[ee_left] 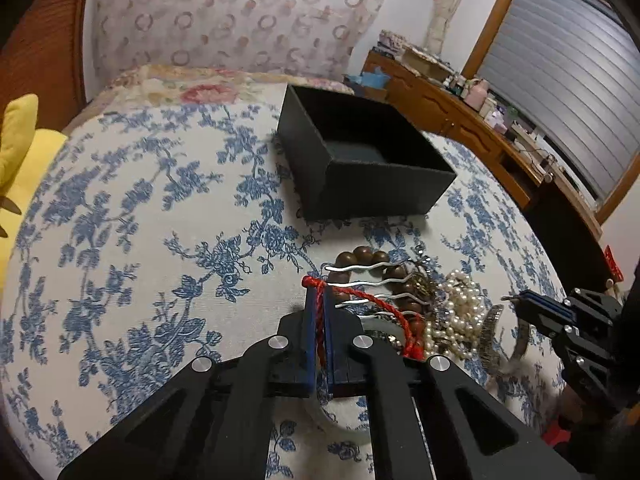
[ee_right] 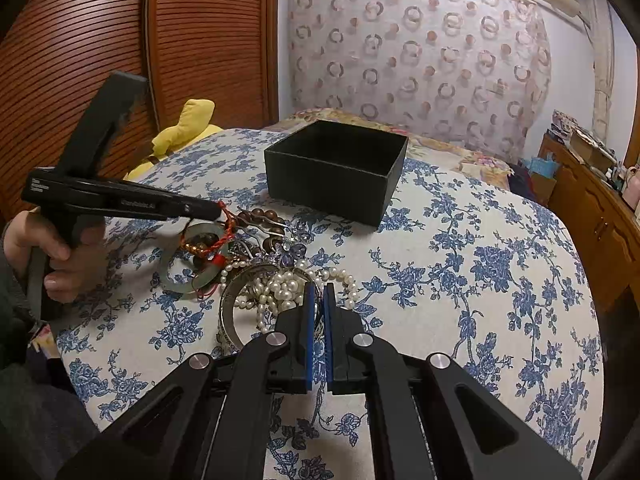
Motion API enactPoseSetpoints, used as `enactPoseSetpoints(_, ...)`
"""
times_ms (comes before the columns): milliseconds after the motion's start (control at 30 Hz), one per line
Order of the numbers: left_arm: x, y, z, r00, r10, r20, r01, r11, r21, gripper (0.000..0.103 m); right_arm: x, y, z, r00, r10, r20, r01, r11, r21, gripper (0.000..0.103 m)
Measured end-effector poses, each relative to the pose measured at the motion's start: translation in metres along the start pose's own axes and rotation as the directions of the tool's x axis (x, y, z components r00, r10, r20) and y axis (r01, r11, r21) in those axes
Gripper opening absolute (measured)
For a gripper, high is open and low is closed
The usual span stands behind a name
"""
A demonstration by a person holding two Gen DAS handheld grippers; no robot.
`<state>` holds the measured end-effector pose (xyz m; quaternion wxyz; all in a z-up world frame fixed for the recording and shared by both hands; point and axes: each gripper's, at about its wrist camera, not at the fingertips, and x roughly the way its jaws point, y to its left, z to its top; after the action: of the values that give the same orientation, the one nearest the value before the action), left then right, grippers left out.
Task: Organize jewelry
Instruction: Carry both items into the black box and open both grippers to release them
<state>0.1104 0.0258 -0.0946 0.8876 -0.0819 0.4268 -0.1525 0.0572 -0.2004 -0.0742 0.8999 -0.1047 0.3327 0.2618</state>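
Observation:
A pile of jewelry lies on the floral bed cover: brown wooden beads [ee_left: 362,258], a silver wavy hair comb [ee_left: 372,284], white pearls [ee_left: 460,312] and a metal bangle [ee_right: 232,308]. My left gripper [ee_left: 319,286] is shut on a red cord [ee_left: 360,298] tied to a pale jade disc [ee_right: 192,256]; it also shows in the right wrist view [ee_right: 214,208]. My right gripper [ee_right: 319,290] is shut on the rim of the bangle beside the pearls [ee_right: 284,286]. An open, empty black box [ee_left: 360,160] stands beyond the pile.
A yellow plush toy [ee_right: 188,124] lies at the bed's left edge by a wooden slatted door [ee_right: 120,40]. A cluttered wooden dresser [ee_left: 460,104] runs along the right side. A patterned curtain [ee_right: 420,52] hangs behind the bed.

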Motion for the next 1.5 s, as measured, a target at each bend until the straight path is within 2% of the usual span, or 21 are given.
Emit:
enactPoseSetpoints(333,-0.053,-0.010,0.005,0.990,0.030,0.138,-0.033,0.999,0.018,0.002,-0.004,-0.004,0.007,1.000,-0.010,0.028,0.010,1.000,0.011,0.005)
enactPoseSetpoints(533,-0.062,-0.020,0.021,0.981,0.047,0.188,-0.057,0.997,0.050,0.002,0.000,-0.012,0.026,0.998,-0.030,0.054,0.030,1.000,-0.003,0.005)
enactPoseSetpoints(833,-0.055,-0.021,0.040,0.977,0.067,0.203,-0.082,0.994,0.068,0.002,0.024,-0.039,0.076,0.991,-0.068,0.112,0.067,0.998,0.008,0.005)
enactPoseSetpoints(1000,-0.051,-0.021,0.052,0.975,0.079,0.207,-0.095,0.993,0.073,0.002,0.049,-0.052,0.100,0.991,-0.080,0.110,0.077,0.997,0.030,0.005)
enactPoseSetpoints(1300,-0.041,-0.026,0.075,0.973,0.111,0.204,-0.129,0.989,0.075,0.002,0.092,-0.058,0.112,0.995,-0.064,0.083,0.062,0.998,0.032,0.005)
enactPoseSetpoints(1500,-0.030,-0.035,0.087,0.973,0.135,0.189,-0.154,0.984,0.092,0.002,0.093,-0.064,0.113,0.995,-0.022,0.100,0.016,0.998,0.061,0.005)
